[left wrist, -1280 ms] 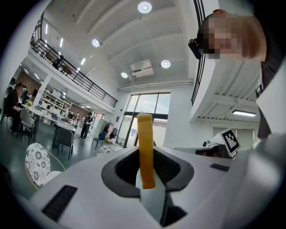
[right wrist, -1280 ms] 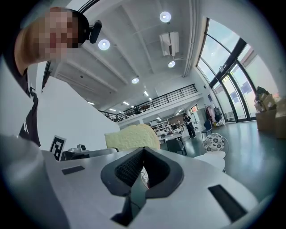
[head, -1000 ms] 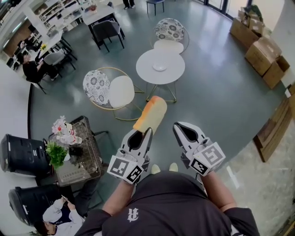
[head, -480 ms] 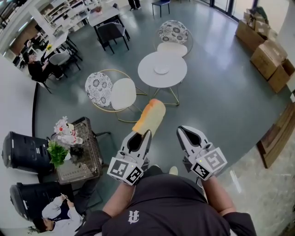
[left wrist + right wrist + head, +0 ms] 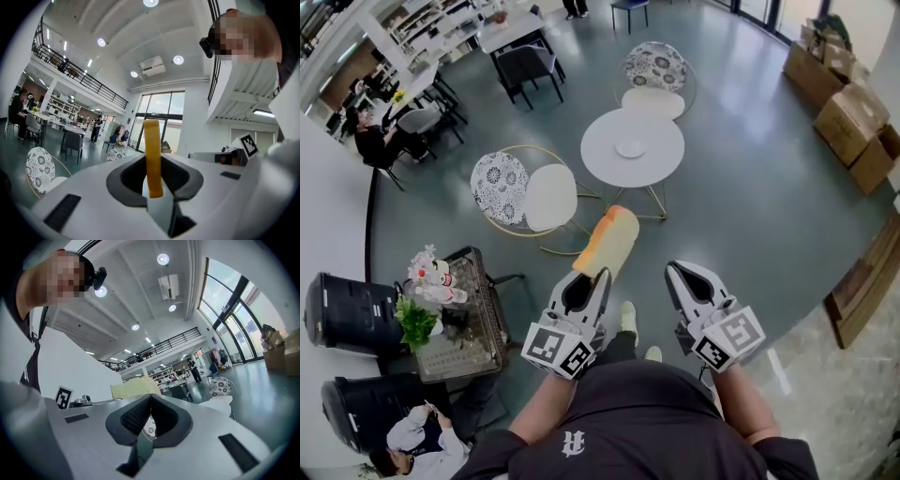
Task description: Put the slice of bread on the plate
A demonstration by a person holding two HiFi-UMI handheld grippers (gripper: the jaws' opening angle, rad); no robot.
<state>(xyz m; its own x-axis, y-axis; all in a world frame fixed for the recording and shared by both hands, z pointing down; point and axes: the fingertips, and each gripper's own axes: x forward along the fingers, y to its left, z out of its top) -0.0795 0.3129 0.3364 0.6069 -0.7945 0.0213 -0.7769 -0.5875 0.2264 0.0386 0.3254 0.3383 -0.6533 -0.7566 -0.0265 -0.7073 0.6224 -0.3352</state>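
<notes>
While our left tongs (image 5: pixel 603 274) clamp the bread slice (image 5: pixel 607 241), we find the right tongs (image 5: pixel 672 268) closed and empty, with the plate (image 5: pixel 630 148) on the bench (image 5: pixel 607 167) well apart.

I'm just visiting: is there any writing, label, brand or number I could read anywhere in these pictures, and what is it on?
No readable words or numbers anywhere.
Dark shirt: a white emblem, a symbol rather than legible text.
Marker cubes: black-and-white square patterns, no letters.
Cardboard boxes: any print is too small to read.
</notes>
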